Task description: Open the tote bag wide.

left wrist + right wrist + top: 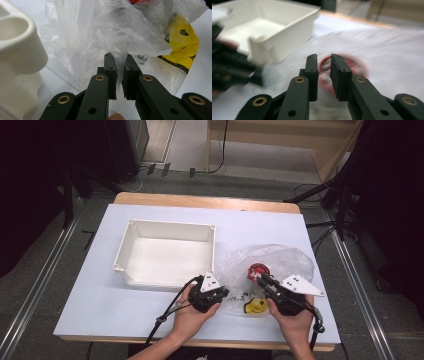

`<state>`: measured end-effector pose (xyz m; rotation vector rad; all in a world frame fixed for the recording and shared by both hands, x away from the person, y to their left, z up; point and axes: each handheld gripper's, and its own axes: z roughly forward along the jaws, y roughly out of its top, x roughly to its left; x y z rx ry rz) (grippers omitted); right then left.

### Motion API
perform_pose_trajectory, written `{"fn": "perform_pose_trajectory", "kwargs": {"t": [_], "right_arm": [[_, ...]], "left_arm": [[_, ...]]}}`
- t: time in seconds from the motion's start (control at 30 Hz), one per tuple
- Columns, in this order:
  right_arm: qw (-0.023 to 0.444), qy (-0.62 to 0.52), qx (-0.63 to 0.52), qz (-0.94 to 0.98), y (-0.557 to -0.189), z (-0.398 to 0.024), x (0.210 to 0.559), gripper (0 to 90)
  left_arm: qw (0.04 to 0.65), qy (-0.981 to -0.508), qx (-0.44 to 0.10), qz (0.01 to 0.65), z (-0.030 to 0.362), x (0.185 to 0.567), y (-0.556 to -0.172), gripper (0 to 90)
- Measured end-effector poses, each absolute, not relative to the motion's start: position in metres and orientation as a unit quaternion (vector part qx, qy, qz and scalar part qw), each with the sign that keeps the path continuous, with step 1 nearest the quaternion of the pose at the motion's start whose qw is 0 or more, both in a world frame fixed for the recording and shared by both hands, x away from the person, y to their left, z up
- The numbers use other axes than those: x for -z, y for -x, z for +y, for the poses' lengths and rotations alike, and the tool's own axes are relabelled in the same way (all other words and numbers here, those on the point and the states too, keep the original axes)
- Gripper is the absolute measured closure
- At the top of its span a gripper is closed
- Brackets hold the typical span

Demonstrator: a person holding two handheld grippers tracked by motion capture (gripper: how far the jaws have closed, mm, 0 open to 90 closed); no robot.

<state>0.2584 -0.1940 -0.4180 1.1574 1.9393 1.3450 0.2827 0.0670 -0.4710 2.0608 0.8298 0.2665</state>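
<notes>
Two grippers at the tabletop's near right corner. Left gripper [117, 75], jaws narrow, pinches a fold of the clear plastic bag [267, 265]. Right gripper [323, 75], jaws narrow, straddles a red round item [258, 270]; grip uncertain through blur. Best keep the bag taut while extracting.

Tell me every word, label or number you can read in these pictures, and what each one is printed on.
No text can be read anywhere.
Clear plastic bag: dark print near its front edge, too small and creased to read.
Yellow patch on the bag: black marks, more drawing than letters.
Red round item in the bag: any label is blurred.
White tray: no markings visible.
</notes>
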Motion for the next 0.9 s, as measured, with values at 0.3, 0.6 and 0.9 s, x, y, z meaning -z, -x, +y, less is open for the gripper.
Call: {"fn": "perform_pose_trajectory", "kwargs": {"t": [0.3, 0.6, 0.9], "right_arm": [[0.326, -0.506, -0.482, 0.636, -0.288, -0.251, 0.401, 47.0], [0.272, -0.574, -0.472, 0.612, -0.321, -0.280, 0.426, 32.9], [0.175, -0.545, -0.470, 0.672, -0.334, -0.264, 0.456, 83.1]], "left_arm": [[0.436, -0.828, -0.104, 0.338, 0.067, 0.474, -0.284, 83.6], [0.430, -0.831, -0.105, 0.337, 0.070, 0.474, -0.284, 86.1], [0.418, -0.834, -0.109, 0.342, 0.073, 0.475, -0.284, 88.3]]}}
